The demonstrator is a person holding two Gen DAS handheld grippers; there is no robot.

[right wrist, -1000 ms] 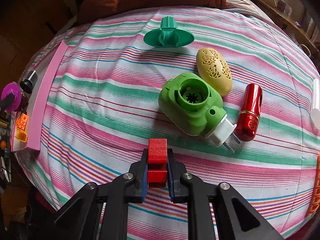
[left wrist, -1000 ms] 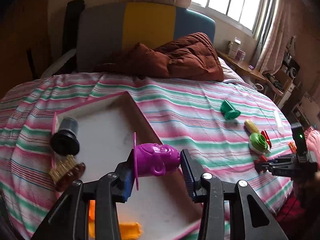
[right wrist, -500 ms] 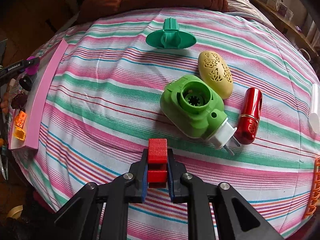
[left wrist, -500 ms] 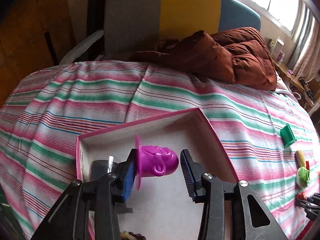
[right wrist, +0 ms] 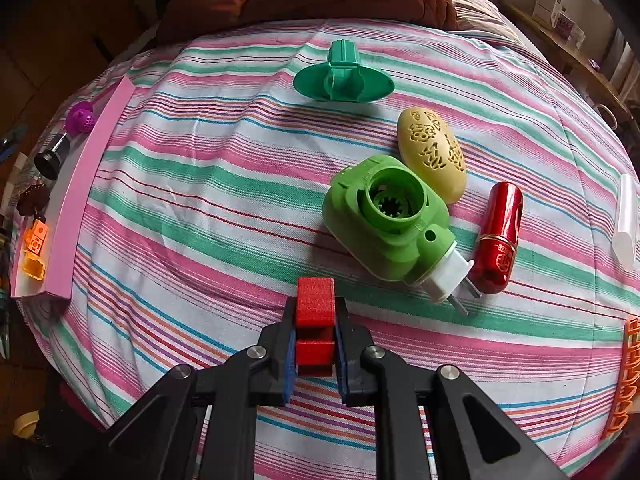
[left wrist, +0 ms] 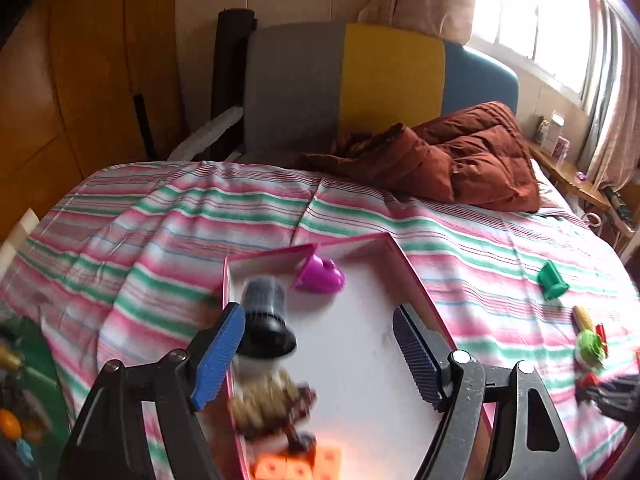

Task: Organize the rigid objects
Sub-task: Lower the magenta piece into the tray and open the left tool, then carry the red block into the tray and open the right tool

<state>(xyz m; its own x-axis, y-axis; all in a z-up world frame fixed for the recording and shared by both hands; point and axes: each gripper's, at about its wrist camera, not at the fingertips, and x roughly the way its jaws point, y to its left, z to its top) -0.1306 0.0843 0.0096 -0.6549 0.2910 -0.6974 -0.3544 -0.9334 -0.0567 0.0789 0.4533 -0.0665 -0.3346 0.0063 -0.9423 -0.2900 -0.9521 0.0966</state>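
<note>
Striped bed (right wrist: 224, 184): open cloth between pink tray (right wrist: 86, 188) and toys.

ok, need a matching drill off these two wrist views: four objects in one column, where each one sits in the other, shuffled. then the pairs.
Objects
1. purple toy
2. red block
3. green plug-in unit
4. black cap

Places
A. on the striped sheet, touching the yellow oval case
B. far corner of the pink tray
C. clamped in the right tool
D. in the tray, beside the left tool's blue pad

Pairs: 1-B, 2-C, 3-A, 4-D
</note>
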